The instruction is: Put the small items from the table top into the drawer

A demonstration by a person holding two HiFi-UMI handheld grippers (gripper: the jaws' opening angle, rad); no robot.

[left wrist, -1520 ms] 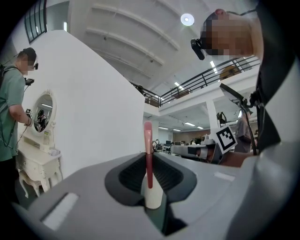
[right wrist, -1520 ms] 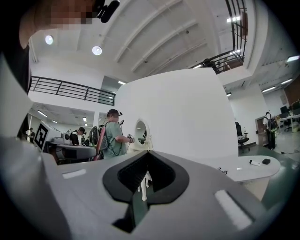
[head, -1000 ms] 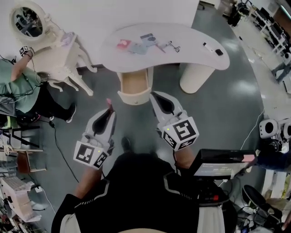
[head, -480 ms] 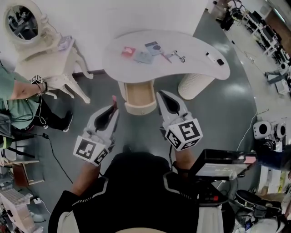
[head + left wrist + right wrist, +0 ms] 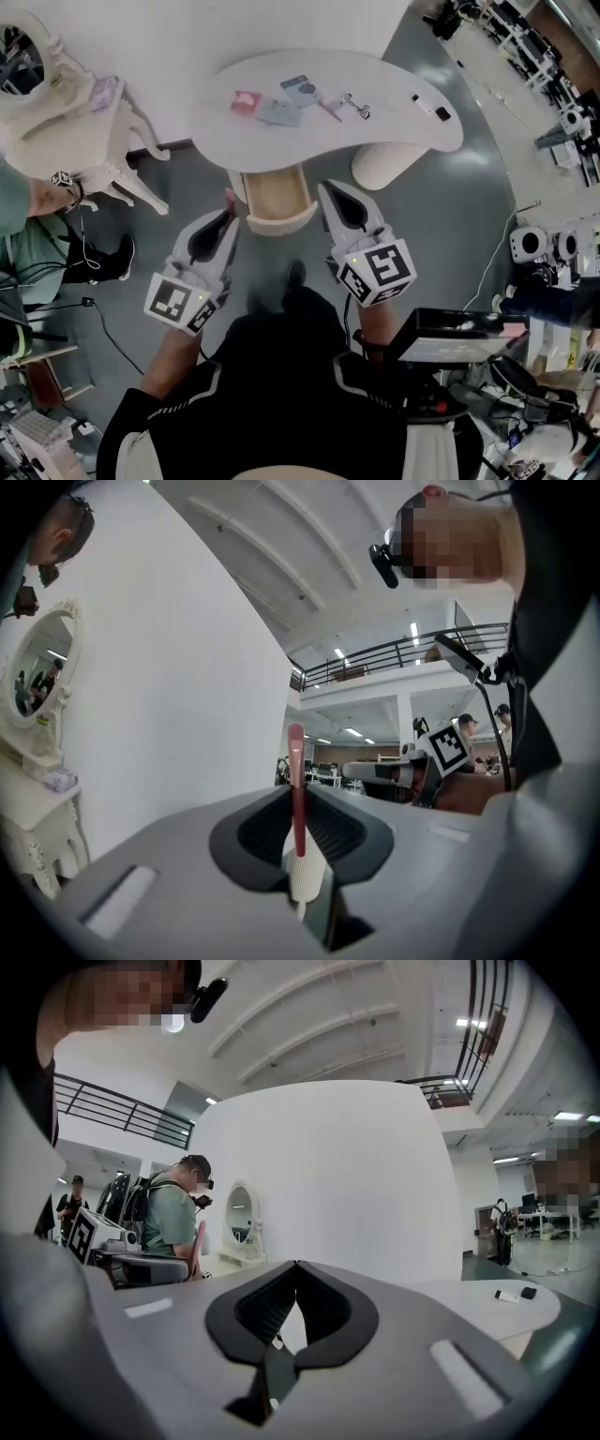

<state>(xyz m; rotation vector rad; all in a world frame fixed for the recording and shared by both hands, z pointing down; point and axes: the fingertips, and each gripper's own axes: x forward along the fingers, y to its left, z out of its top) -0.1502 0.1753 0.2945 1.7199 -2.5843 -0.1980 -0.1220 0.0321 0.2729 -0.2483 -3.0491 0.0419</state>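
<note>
Head view: you have stepped nearer the white curved surface (image 5: 394, 117), bringing your left gripper (image 5: 228, 211), clamped on a thin pink stick (image 5: 297, 780), just beside the open pale wooden drawer (image 5: 281, 225), likely ready to drop it, while your right gripper (image 5: 329, 189) is closed and empty and small cards (image 5: 279, 111) wait on top.

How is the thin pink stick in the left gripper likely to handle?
Probably stiff: the pink stick stands straight past the jaws of the left gripper without drooping. Likely light, being so slender. Gripped across such a narrow width, it might pivot or slip.
</note>
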